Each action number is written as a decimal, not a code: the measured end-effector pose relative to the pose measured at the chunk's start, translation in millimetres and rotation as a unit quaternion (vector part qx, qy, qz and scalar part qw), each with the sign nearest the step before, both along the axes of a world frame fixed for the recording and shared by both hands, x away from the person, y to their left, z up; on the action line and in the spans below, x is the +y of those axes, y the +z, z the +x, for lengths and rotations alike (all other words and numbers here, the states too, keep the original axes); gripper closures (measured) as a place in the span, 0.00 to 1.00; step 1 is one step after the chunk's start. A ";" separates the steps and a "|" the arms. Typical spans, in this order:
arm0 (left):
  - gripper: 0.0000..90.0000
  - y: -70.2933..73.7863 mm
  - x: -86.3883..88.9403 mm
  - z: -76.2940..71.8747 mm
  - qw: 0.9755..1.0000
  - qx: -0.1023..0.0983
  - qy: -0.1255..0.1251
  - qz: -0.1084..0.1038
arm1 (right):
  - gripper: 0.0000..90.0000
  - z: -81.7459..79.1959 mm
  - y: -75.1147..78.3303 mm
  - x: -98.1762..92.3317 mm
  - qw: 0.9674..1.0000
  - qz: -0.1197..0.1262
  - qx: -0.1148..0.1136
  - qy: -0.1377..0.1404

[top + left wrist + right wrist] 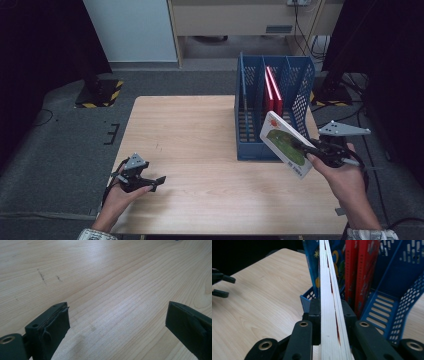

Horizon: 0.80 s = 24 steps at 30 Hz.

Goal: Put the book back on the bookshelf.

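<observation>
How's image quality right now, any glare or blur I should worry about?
High view: dark surroundings, table evenly lit, book sharp. Left gripper view: soft sheen on the wood, jaws slightly blurred. Right gripper view: book's page edge bright, file rack crisp.

- File rack (250,145) — on table (200,150), right side
- Two books (273,92) — upright inside rack
- Picture book (285,145) — just before rack
- Left gripper (150,184) — near-left of table

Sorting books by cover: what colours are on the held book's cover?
White book with a green patch and an orange spot; high view.
</observation>
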<state>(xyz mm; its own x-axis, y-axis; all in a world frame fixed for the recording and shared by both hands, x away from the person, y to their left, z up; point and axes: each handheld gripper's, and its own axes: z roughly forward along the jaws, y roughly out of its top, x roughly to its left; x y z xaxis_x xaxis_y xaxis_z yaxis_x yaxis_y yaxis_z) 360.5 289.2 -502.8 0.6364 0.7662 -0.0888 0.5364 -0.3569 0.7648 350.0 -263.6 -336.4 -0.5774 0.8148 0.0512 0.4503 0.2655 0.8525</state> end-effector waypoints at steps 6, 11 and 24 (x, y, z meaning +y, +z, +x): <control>0.05 -0.6 0.1 0.4 1.000 0.001 0.000 0.001 | 0.85 2.8 -0.8 -9.7 1.000 -0.001 0.006 -0.019; 0.05 -0.4 0.1 0.3 1.000 0.000 0.000 0.000 | 0.85 5.3 -2.5 -16.3 0.999 -0.003 0.010 -0.032; 0.05 0.0 0.7 0.3 1.000 -0.001 0.001 0.001 | 0.85 19.3 -7.3 -30.8 0.998 -0.008 0.018 -0.066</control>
